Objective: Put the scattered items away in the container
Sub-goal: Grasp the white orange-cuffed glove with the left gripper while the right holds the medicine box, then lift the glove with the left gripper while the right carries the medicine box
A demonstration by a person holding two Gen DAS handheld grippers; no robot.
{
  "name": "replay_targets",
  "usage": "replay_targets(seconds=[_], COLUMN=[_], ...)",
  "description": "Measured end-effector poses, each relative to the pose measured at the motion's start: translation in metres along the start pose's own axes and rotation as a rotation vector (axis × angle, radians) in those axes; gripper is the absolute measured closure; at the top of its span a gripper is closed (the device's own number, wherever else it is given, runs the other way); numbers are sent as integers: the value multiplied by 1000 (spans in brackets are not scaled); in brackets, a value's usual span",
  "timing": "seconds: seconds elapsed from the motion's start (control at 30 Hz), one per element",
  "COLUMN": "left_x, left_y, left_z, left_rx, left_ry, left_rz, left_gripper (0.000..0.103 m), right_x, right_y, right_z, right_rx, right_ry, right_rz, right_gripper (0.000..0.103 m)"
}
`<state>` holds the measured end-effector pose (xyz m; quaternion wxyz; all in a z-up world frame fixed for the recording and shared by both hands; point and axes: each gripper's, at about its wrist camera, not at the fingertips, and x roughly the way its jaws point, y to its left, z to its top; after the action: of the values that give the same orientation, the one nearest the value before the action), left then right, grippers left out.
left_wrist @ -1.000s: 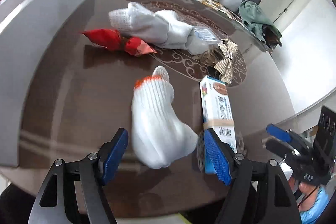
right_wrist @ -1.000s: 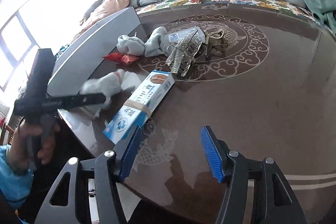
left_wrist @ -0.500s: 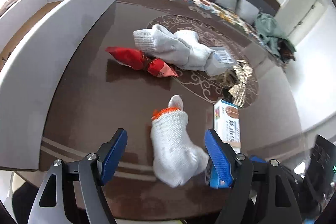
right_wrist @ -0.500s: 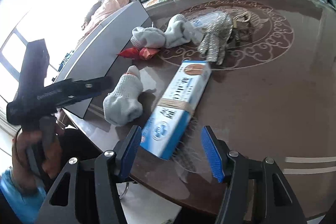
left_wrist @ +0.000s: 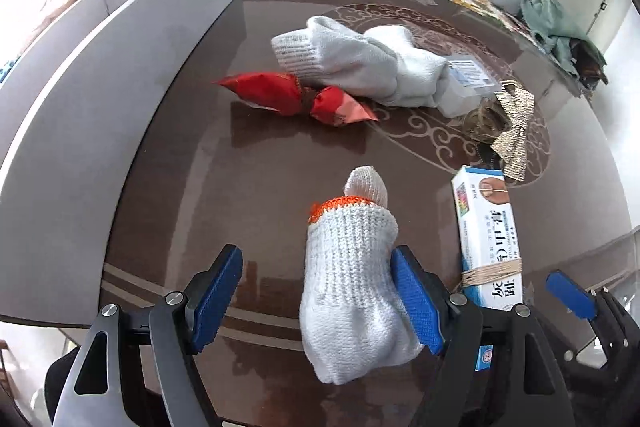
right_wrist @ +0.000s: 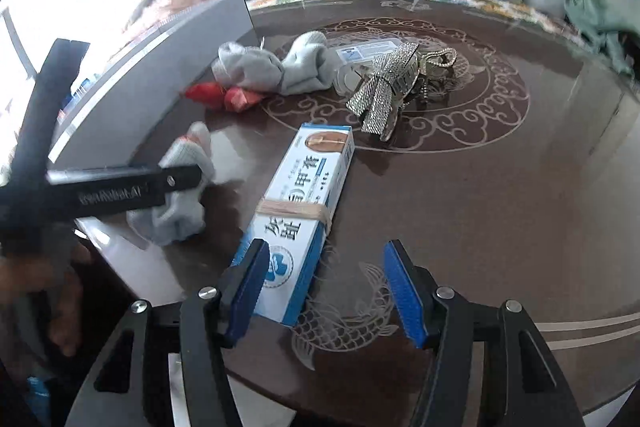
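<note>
Glove (left_wrist: 352, 283) – white knit w/ orange cuff – lay on the dark counter (left_wrist: 256, 187) between the pads of the left claw (left_wrist: 316, 299), which stood spread; right pad touched the knit, left pad apart. Blue-white box (right_wrist: 304, 211) w/ a rubber band lay just beside it, its near end between the spread pads of the right claw (right_wrist: 326, 291) – not pinched. Red wrapper (left_wrist: 296, 99), grey socks (left_wrist: 360, 67) and glitter bow (right_wrist: 384, 87) sat farther off. Grey container (left_wrist: 100, 99) stood at left.

White glove (left_wrist: 352, 267), orange cuff; red wrapper (left_wrist: 288, 97).
</note>
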<state>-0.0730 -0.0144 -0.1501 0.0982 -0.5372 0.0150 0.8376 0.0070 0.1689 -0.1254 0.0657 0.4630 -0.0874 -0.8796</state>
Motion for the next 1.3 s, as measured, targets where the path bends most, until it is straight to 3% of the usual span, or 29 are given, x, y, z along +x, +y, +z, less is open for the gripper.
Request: replay_targets(seconds=[0.13,0.27,0.4,0.5,0.6,0.73,1.0,1.07,1.1,1.13,1.17,1.2,1.23,1.3], left_x=[1,1,6,7,12,16,14,14,14,12,9,3,-4,-14], left_y=[-9,-8,-3,-9,-8,-2,-3,-2,-2,-2,-3,-6,-9,-10], left_z=[-5,-5,-3,-5,-10,-17,-23,-24,-24,-24,-25,-28,-31,-40], left_rx=[31,33,20,55,47,3,-8,-5,-3,-5,-7,3,16,-5], left_ry=[3,-2,24,28,43,62,58,68,73,65,54,33,10,-13], left_rz=[18,74,77,112,121,86,87,86,85,85,84,77,69,7], left_gripper=[28,26,20,14,5,1,0,0,0,3,13,49,69,70], right_x=[6,25,48,51,48,43,39,39,40,40,39,37,34,25], right_y=[6,25,34,36,32,30,29,27,26,26,24,23,20,15], right_z=[11,19,19,13,9,1,-8,-8,-8,-6,-6,-7,-8,-10], right_rx=[23,-27,-72,-104,-74,-71,-100,-124,-133,-140,-137,-130,-118,-98], right_ry=[-12,24,94,86,47,-8,-71,-78,-77,-79,-76,-71,-73,-88], right_rz=[48,30,-116,-222,-226,-226,-205,-196,-192,-187,-184,-183,-174,-155], right_gripper=[43,43,43,41,37,36,35,38,44,61,61,61,61,61])
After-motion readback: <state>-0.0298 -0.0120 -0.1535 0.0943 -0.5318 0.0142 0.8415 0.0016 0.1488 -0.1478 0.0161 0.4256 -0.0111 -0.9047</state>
